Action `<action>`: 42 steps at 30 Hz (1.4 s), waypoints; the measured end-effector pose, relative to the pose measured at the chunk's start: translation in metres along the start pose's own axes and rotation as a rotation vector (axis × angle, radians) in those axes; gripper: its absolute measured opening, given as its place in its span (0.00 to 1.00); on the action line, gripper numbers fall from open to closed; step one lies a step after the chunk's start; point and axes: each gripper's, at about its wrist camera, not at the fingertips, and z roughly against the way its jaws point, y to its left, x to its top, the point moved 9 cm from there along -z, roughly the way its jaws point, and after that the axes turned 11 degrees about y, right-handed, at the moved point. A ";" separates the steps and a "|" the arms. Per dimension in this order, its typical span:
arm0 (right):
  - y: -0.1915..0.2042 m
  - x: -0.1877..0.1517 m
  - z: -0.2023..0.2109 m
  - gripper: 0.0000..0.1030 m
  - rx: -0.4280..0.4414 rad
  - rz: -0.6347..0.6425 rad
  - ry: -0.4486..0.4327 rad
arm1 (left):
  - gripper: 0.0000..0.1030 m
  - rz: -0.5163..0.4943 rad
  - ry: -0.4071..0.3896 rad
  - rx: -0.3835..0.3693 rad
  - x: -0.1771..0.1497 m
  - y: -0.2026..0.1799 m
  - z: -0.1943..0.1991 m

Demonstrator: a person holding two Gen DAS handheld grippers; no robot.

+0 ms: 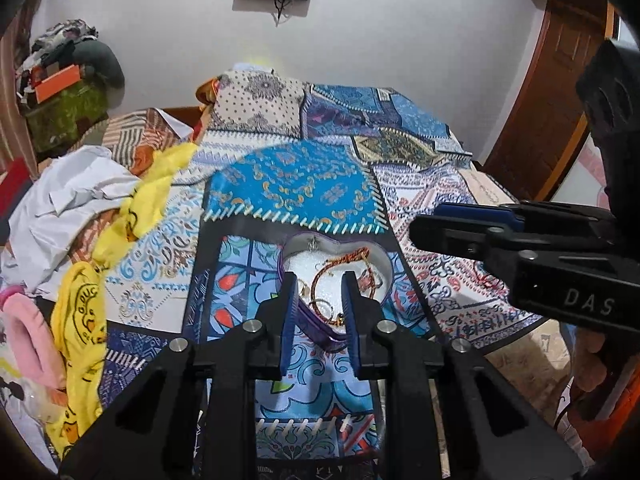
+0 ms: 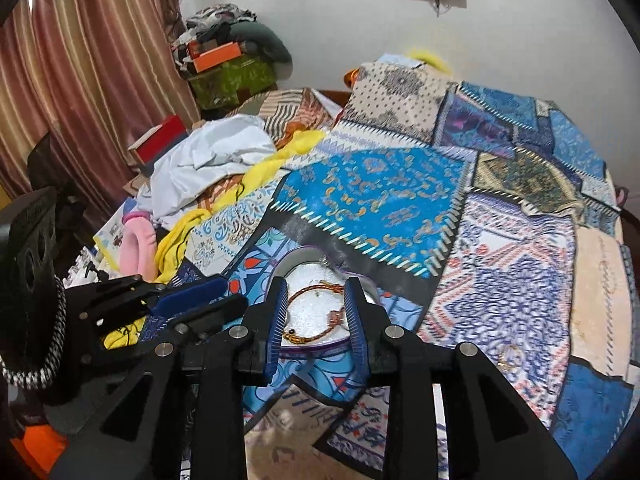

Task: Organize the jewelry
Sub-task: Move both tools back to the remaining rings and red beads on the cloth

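A heart-shaped tin (image 1: 308, 240) (image 2: 298, 260) with a purple rim and white lining lies open on the patchwork bedspread (image 1: 292, 184). A braided orange-brown bracelet (image 1: 344, 259) (image 2: 304, 292) and some gold pieces lie inside it. My left gripper (image 1: 320, 284) hovers just above the tin's near side, jaws apart, nothing between the blue pads. My right gripper (image 2: 316, 286) hangs over the same tin, also open with nothing in it. In the left wrist view the right gripper (image 1: 424, 224) reaches in from the right. The left gripper (image 2: 220, 292) shows at the left of the right wrist view.
A heap of white (image 1: 72, 196), yellow (image 1: 80, 320) and pink (image 1: 28, 340) cloth crowds the bed's left side. A small gold piece (image 2: 508, 356) lies on the bedspread to the right of the tin. A wooden door (image 1: 560, 92) stands at the right, and striped curtains (image 2: 92, 60) hang at the left.
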 end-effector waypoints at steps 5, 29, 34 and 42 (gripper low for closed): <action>-0.014 -0.003 0.024 0.26 -0.024 -0.024 -0.043 | 0.30 -0.021 -0.043 0.013 0.008 -0.013 0.020; -0.133 -0.067 0.076 0.26 -0.126 -0.223 -0.078 | 0.45 -0.122 0.034 -0.051 0.016 -0.118 -0.019; -0.154 -0.080 0.073 0.26 -0.133 -0.263 -0.057 | 0.45 -0.139 0.102 -0.086 0.009 -0.140 -0.047; -0.175 -0.092 0.062 0.26 -0.119 -0.293 -0.027 | 0.45 -0.187 0.169 -0.124 -0.002 -0.172 -0.074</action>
